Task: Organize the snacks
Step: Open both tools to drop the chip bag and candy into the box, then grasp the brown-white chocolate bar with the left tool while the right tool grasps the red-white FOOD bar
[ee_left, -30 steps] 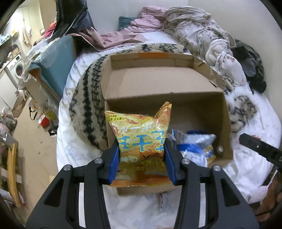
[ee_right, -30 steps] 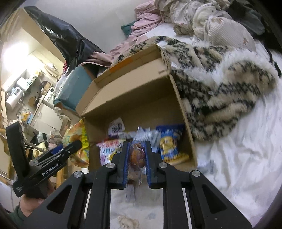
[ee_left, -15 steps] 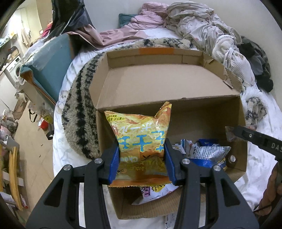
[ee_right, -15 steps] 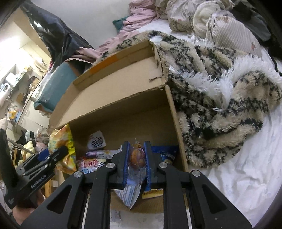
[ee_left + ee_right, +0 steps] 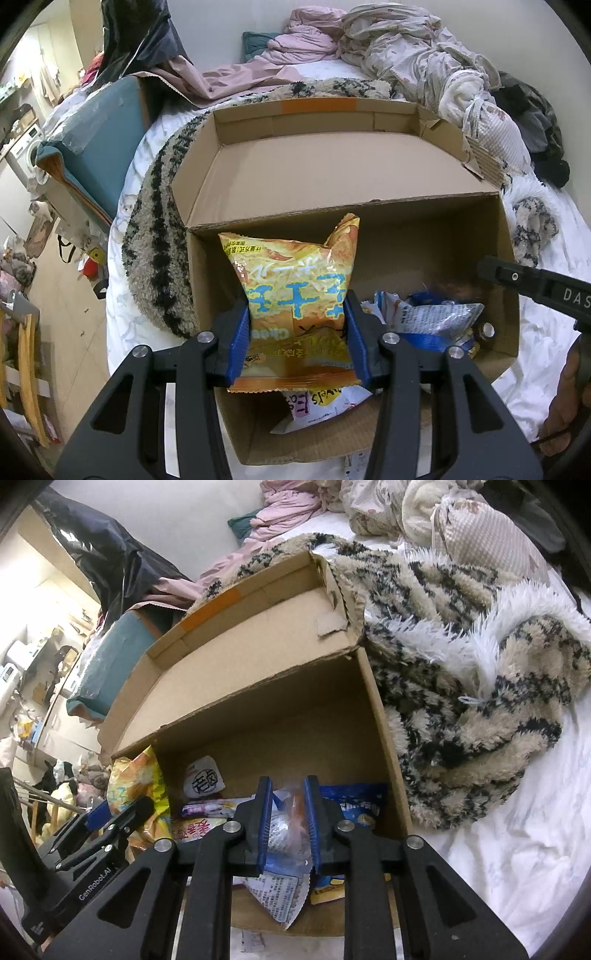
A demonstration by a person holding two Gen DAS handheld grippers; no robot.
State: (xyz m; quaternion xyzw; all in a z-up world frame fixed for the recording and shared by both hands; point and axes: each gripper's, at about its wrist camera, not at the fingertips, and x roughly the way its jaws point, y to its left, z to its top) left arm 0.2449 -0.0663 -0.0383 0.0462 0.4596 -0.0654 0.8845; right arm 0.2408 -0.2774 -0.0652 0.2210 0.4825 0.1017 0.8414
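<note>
An open cardboard box (image 5: 332, 177) lies on the bed, its lid folded back. My left gripper (image 5: 297, 332) is shut on a yellow-orange chip bag (image 5: 295, 280), held upright over the box's left part. My right gripper (image 5: 288, 812) is shut on a clear wrapped bun packet (image 5: 284, 830) and holds it low inside the box (image 5: 295, 686), over a blue snack bag (image 5: 358, 805). The chip bag also shows at the left of the right wrist view (image 5: 136, 782). A silver-blue packet (image 5: 432, 321) and a white-yellow packet (image 5: 321, 402) lie in the box.
A black-and-cream fluffy blanket (image 5: 461, 672) lies against the box's right side and behind it (image 5: 159, 236). Piled bedding and clothes (image 5: 413, 62) fill the back of the bed. A teal-covered box (image 5: 96, 147) stands left of the bed. White sheet (image 5: 498, 849) lies at the right.
Both grippers moved forward toward the box with their snacks. The right gripper has gone down into the box with the bun packet. The left gripper's chip bag now hangs over the box opening.
</note>
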